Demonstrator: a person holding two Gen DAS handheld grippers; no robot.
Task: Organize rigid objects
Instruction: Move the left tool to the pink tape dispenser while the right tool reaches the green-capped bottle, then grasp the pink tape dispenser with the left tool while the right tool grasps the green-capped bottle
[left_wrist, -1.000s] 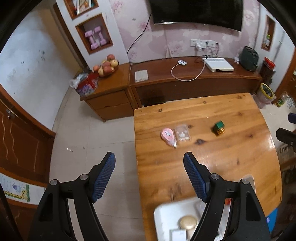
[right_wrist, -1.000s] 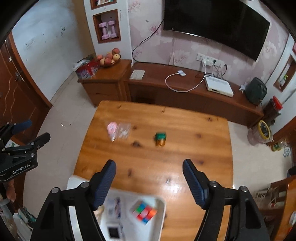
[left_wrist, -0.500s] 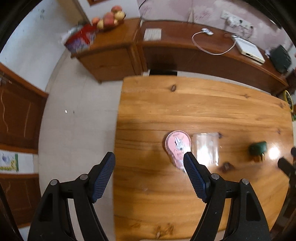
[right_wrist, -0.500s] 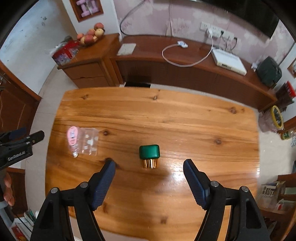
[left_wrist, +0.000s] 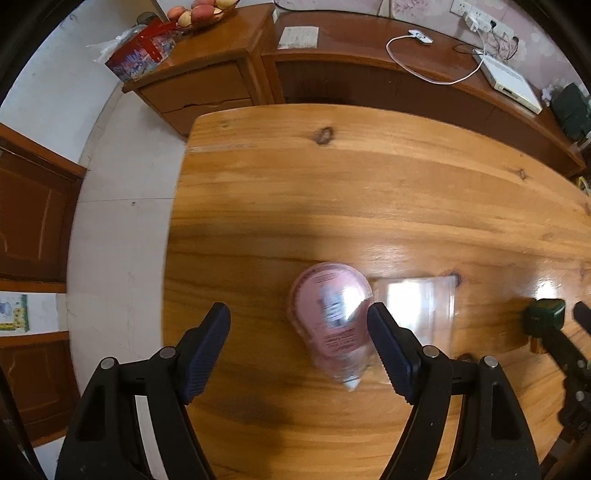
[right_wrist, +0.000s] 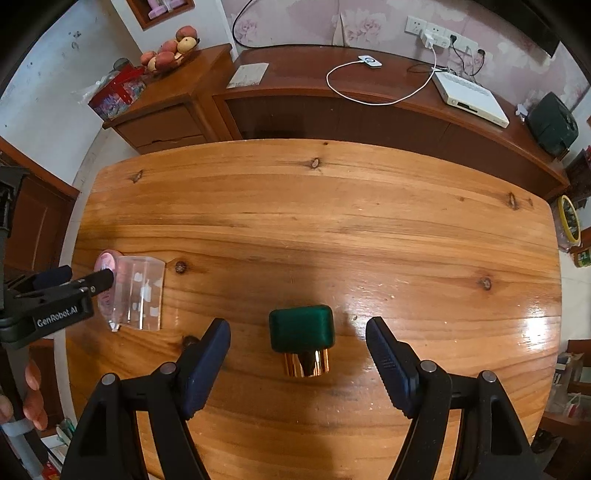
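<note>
Pink packet (left_wrist: 330, 317), clear case (left_wrist: 419, 306) and green box (right_wrist: 301, 328) lie loose on counter (right_wrist: 314, 221); nothing sorted; left tongs (left_wrist: 298, 341) and right tongs (right_wrist: 297, 345) wide, empty, poised over items

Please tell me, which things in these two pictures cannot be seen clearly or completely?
- Pink packet, left wrist view: label blurred and under glare, unreadable.
- Clear plastic piece, left wrist view: washed out by glare; contents unclear.
- Green and gold object, left wrist view: partly behind the right gripper's finger.
- Pink packet, right wrist view: mostly hidden by the left gripper.
</note>
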